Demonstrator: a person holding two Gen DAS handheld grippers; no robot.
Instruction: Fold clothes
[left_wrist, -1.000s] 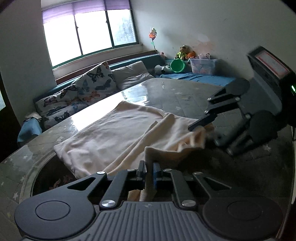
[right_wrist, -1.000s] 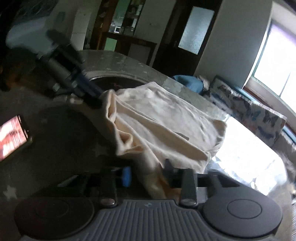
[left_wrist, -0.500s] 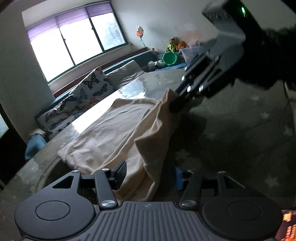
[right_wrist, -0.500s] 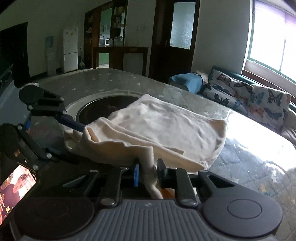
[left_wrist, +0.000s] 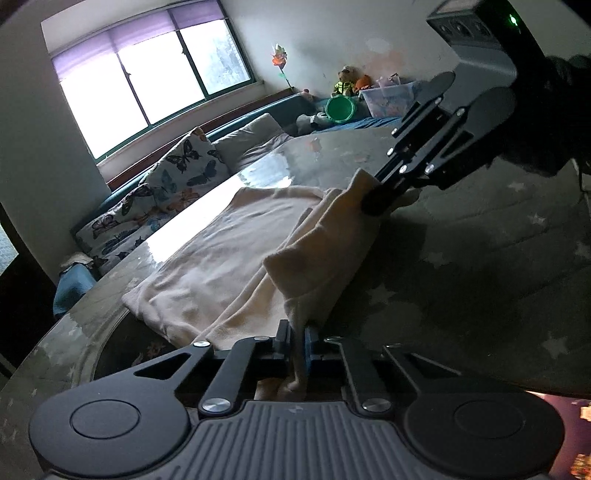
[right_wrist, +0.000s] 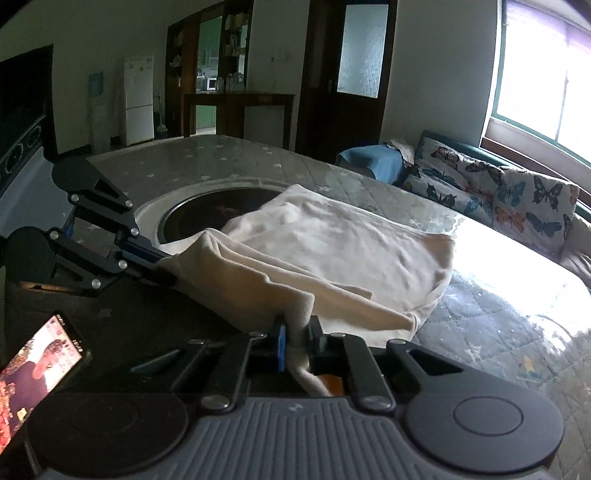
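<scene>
A cream garment lies on the glass-topped table, its near edge lifted between both grippers; it also shows in the right wrist view. My left gripper is shut on one corner of the near edge. My right gripper is shut on the other corner. In the left wrist view the right gripper pinches the cloth at upper right. In the right wrist view the left gripper holds the cloth at the left. The far part of the garment rests flat.
A round dark inset sits in the table under the garment's far corner. A lit phone lies near the front edge. A sofa with butterfly cushions runs along the window side. Toys and a clear bin stand beyond the table.
The left gripper opened half a second ago and has shut again on the garment edge. Both grippers have shifted and now hold the near edge raised between them.
</scene>
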